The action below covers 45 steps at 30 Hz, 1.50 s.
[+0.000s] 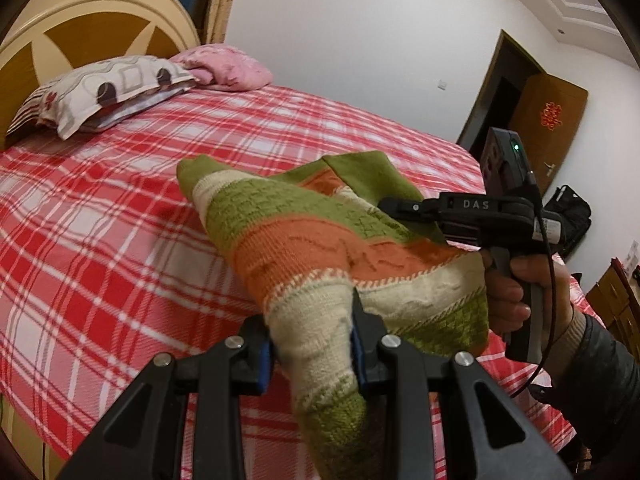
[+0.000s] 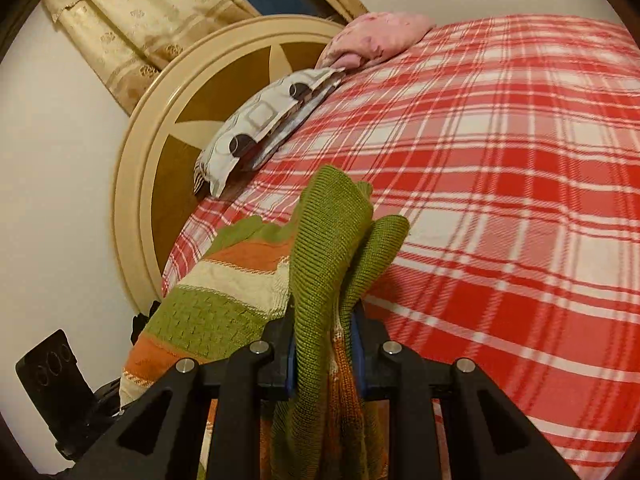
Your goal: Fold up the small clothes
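Left wrist view | striped knit garment (image 1: 320, 240) hung above the plaid bed (image 1: 120, 260) | left gripper (image 1: 312, 356) and right gripper (image 2: 326, 356) jaws clamped its edges | advice: keep tension even, lower flat.

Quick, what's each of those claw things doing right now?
Left gripper: closed on the striped knit garment.
Right gripper: closed on the same garment, at its green edge.
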Each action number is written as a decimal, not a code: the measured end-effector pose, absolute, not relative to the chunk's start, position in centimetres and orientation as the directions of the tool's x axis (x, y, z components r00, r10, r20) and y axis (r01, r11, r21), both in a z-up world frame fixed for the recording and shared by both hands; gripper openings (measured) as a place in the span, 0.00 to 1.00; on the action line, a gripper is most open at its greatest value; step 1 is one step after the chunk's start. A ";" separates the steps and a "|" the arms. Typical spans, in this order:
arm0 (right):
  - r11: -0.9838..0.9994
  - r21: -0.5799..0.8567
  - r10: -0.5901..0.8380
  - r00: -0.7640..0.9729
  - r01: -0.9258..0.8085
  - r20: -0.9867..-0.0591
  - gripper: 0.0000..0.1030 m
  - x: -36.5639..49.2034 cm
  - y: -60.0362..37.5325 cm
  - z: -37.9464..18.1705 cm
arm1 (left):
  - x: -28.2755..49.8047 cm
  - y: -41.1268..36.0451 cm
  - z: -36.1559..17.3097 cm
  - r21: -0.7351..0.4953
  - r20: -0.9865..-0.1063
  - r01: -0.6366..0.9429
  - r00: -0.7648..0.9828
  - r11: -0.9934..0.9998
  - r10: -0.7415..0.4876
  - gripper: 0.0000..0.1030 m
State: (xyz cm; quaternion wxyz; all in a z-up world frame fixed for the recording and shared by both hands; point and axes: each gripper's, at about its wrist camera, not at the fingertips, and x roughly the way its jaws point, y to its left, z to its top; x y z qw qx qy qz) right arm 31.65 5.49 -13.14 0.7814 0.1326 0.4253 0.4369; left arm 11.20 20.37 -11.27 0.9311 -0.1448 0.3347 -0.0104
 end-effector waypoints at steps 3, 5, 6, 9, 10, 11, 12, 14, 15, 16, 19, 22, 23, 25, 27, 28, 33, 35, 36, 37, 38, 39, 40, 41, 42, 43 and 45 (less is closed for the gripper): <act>0.582 0.581 0.792 0.235 -0.569 -0.563 0.21 31.7 6.6 -14.0 | 10.8 20.9 -11.8 -0.281 -0.631 -0.090 0.768 0.956 -0.113 0.30; 0.582 0.583 0.790 0.224 -0.567 -0.571 0.21 31.7 7.0 -14.6 | 10.6 21.2 -12.3 -0.285 -0.638 -0.095 0.761 0.954 -0.115 0.30; 0.583 0.583 0.788 0.220 -0.565 -0.575 0.21 31.7 7.2 -14.8 | 10.6 21.3 -12.6 -0.284 -0.643 -0.099 0.758 0.954 -0.113 0.30; 0.589 0.584 0.782 0.212 -0.558 -0.586 0.21 31.7 7.6 -15.6 | 10.5 21.3 -13.3 -0.283 -0.656 -0.105 0.747 0.953 -0.112 0.30; 0.591 0.584 0.780 0.209 -0.556 -0.590 0.21 31.7 7.7 -15.8 | 10.5 21.4 -13.6 -0.286 -0.661 -0.109 0.742 0.952 -0.113 0.30; 0.593 0.584 0.778 0.205 -0.555 -0.595 0.21 31.8 7.8 -16.0 | 10.4 21.5 -13.8 -0.289 -0.664 -0.112 0.739 0.951 -0.114 0.30; 0.594 0.585 0.776 0.201 -0.552 -0.598 0.21 31.8 7.8 -16.2 | 10.4 21.6 -14.0 -0.290 -0.666 -0.115 0.738 0.950 -0.114 0.30; 0.597 0.584 0.773 0.200 -0.550 -0.602 0.21 31.9 7.9 -16.4 | 10.2 21.5 -14.2 -0.291 -0.666 -0.116 0.737 0.950 -0.114 0.30; 0.597 0.584 0.773 0.200 -0.550 -0.602 0.21 31.9 7.9 -16.4 | 10.2 21.5 -14.2 -0.289 -0.666 -0.115 0.738 0.950 -0.113 0.30; 0.598 0.581 0.771 0.201 -0.552 -0.604 0.21 31.9 7.9 -16.3 | 10.2 21.5 -14.2 -0.289 -0.666 -0.116 0.737 0.950 -0.113 0.30; 0.603 0.571 0.766 0.206 -0.557 -0.609 0.21 31.9 8.1 -16.2 | 10.1 21.5 -14.3 -0.291 -0.665 -0.116 0.738 0.950 -0.113 0.30; 0.609 0.566 0.760 0.206 -0.555 -0.616 0.21 31.9 8.3 -16.4 | 10.1 21.6 -14.6 -0.288 -0.666 -0.117 0.737 0.950 -0.112 0.30; 0.610 0.568 0.759 0.200 -0.553 -0.620 0.21 32.0 8.3 -16.5 | 10.1 21.6 -14.7 -0.284 -0.667 -0.117 0.737 0.952 -0.109 0.30; 0.602 0.590 0.766 0.180 -0.538 -0.618 0.25 32.2 8.1 -16.7 | 10.0 21.5 -14.8 -0.271 -0.666 -0.111 0.739 0.956 -0.103 0.31; 0.585 0.619 0.783 0.169 -0.524 -0.598 0.25 32.2 7.4 -16.7 | 10.0 21.5 -14.9 -0.269 -0.667 -0.111 0.738 0.957 -0.102 0.31; 0.588 0.615 0.782 0.176 -0.526 -0.598 0.26 32.0 6.9 -16.5 | 10.0 21.5 -14.9 -0.275 -0.667 -0.113 0.738 0.955 -0.105 0.31; 0.575 0.584 0.787 0.192 -0.573 -0.587 0.28 29.0 5.1 -14.4 | 10.0 21.4 -15.1 -0.281 -0.667 -0.118 0.737 0.952 -0.105 0.34; 0.559 0.559 0.793 0.196 -0.613 -0.577 0.33 27.0 4.7 -13.1 | 9.9 21.3 -15.1 -0.275 -0.668 -0.122 0.738 0.954 -0.098 0.37; 0.555 0.532 0.790 0.204 -0.639 -0.578 0.39 25.7 4.7 -12.4 | 9.9 21.3 -15.2 -0.270 -0.671 -0.129 0.736 0.954 -0.090 0.42; 0.546 0.526 0.792 0.198 -0.652 -0.577 0.43 24.9 4.7 -12.1 | 9.8 21.2 -15.2 -0.268 -0.673 -0.133 0.735 0.954 -0.086 0.45; 0.529 0.518 0.794 0.177 -0.672 -0.581 0.44 23.7 4.8 -11.7 | 9.7 21.2 -15.2 -0.264 -0.675 -0.135 0.733 0.955 -0.084 0.47; 0.526 0.497 0.785 0.170 -0.691 -0.595 0.44 22.7 5.0 -11.6 | 9.6 21.0 -15.2 -0.257 -0.678 -0.133 0.731 0.957 -0.081 0.53; 0.561 0.432 0.745 0.203 -0.707 -0.635 0.44 21.5 5.2 -11.7 | 9.5 20.9 -15.2 -0.244 -0.682 -0.136 0.728 0.960 -0.071 0.63; 0.584 0.383 0.715 0.230 -0.716 -0.661 0.44 20.6 5.2 -11.9 | 9.4 20.8 -15.2 -0.231 -0.683 -0.143 0.728 0.962 -0.056 0.67; 0.590 0.355 0.697 0.237 -0.725 -0.676 0.44 19.8 5.1 -12.3 | 9.2 20.7 -15.2 -0.221 -0.678 -0.142 0.733 0.965 -0.047 0.71; 0.599 0.338 0.675 0.232 -0.726 -0.700 0.44 19.2 5.1 -12.9 | 9.1 20.5 -15.3 -0.207 -0.680 -0.140 0.732 0.968 -0.039 0.72; 0.638 0.311 0.609 0.215 -0.705 -0.763 0.34 18.8 5.2 -14.5 | 9.2 20.3 -15.6 -0.170 -0.693 -0.152 0.721 0.974 -0.009 0.72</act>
